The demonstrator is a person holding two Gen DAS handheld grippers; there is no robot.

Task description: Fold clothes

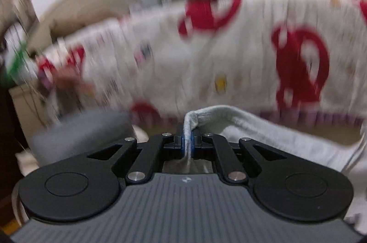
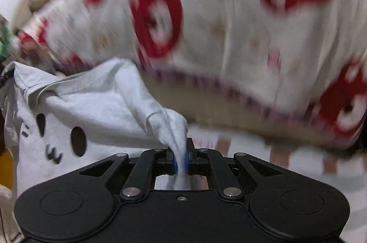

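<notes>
Two grippers, both mine, each pinching the same white garment. My left gripper (image 1: 188, 139) is clamped on a rolled hem; my right gripper (image 2: 181, 159) is clamped on a bunched corner of the white shirt (image 2: 75, 110), which hangs off to its left, printed face showing. The cloth looks light, limp and easily stretched, so corners and hems seem the best holds. Beyond both grippers lies a bed with a white blanket with red shapes (image 1: 252, 55), blurred; its near edge runs just ahead, with open room on top.
</notes>
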